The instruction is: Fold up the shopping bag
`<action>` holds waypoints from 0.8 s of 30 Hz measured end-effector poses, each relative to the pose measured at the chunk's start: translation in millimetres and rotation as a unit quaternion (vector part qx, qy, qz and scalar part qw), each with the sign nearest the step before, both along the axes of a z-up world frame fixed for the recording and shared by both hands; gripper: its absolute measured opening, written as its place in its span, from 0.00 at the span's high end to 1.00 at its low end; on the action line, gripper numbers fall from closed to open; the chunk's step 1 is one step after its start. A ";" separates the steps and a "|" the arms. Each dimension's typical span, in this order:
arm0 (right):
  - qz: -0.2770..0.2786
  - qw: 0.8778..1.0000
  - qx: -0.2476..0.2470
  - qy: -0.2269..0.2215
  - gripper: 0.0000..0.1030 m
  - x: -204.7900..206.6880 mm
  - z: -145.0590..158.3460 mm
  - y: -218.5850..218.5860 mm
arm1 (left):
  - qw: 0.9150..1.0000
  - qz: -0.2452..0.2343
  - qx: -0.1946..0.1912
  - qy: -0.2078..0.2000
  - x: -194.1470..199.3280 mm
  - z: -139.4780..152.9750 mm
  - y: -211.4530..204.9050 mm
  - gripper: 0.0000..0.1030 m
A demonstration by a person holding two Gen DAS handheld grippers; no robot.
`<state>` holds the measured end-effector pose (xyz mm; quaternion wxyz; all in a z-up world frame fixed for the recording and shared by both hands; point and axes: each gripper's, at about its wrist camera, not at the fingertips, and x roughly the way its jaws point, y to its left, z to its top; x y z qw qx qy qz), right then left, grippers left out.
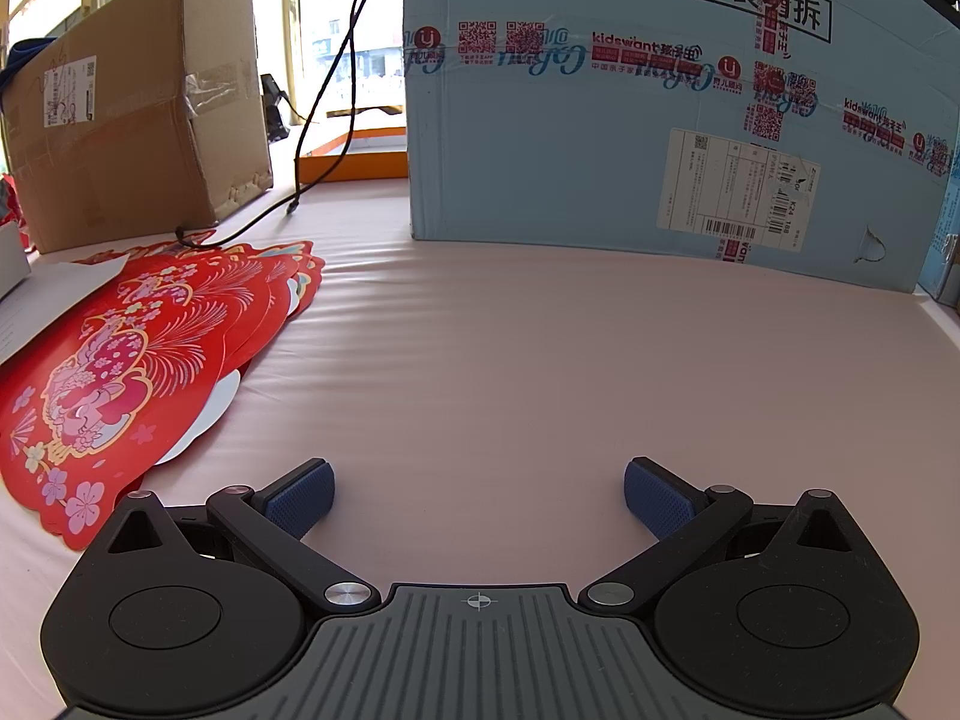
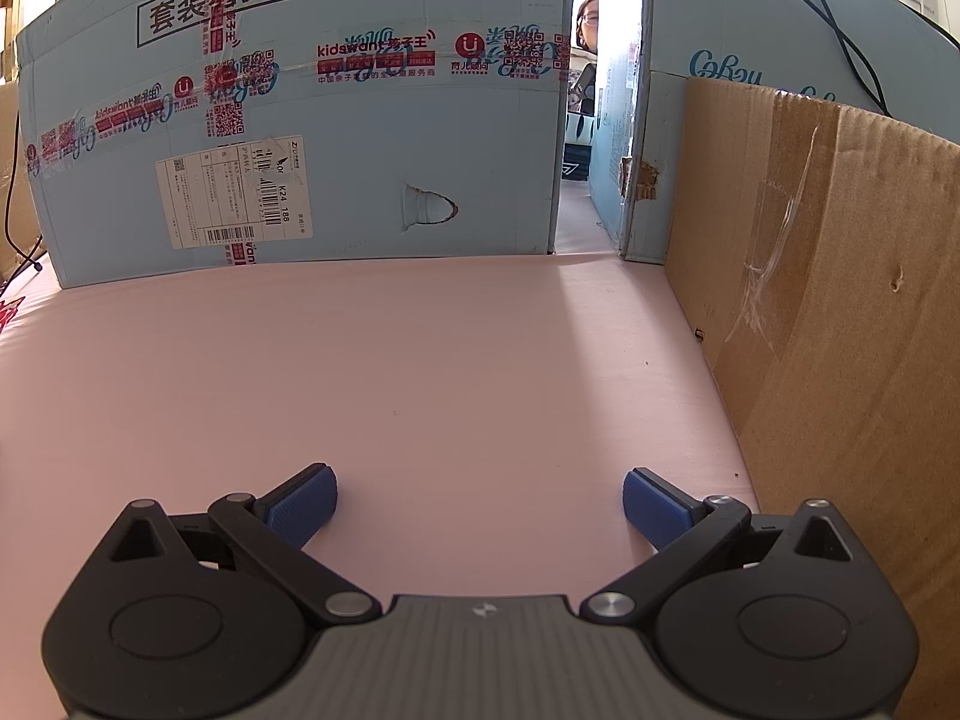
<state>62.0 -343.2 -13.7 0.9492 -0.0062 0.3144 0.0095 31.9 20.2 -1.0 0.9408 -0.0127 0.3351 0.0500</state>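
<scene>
Hovering: both claws (image 1: 478, 495) (image 2: 478, 501) (spread) over table (image 1: 510, 372).

red printed sheets (image 1: 114, 372) cut off left — label text (image 1: 738, 186) unreadably small

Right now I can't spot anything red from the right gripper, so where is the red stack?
In the left wrist view, the red stack lies flat on the pink table, left of the open left gripper, before the brown box.
</scene>
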 end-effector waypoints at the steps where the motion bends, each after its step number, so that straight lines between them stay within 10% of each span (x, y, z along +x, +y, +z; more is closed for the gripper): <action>1: 0.000 1.000 0.000 0.000 0.00 0.4 -0.4 1.8 | 1.000 0.000 0.000 0.000 0.0 0.0 0.0 0.00; 24: -0.001 1.000 0.002 -0.004 0.00 -2.8 -5.6 -0.9 | 1.000 0.000 0.000 0.000 0.1 0.2 0.6 0.00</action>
